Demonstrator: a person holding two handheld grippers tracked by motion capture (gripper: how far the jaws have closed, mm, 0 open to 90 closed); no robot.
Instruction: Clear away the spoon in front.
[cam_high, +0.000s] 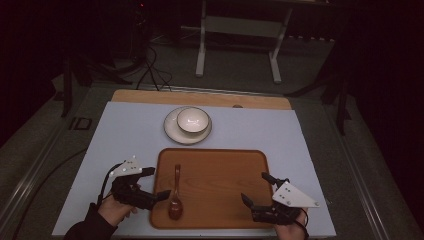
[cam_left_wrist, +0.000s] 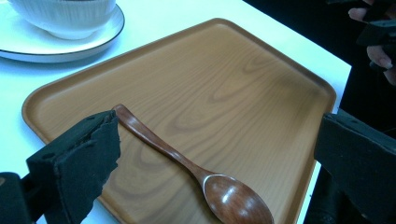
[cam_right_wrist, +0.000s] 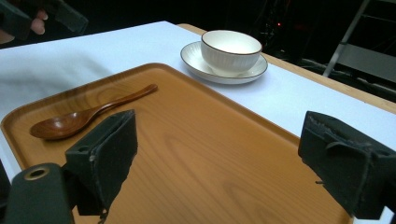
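The high view looks forward and down over the whole table from the near side. Each gripper view sits low and close over the tray, left looking rightward, right looking far-left; both share the spoon and bowl.

From my station the table is lit from overhead while everything toward twelve o'clock sinks into murk, with glare in the bowl and soft-focus jaws up close.
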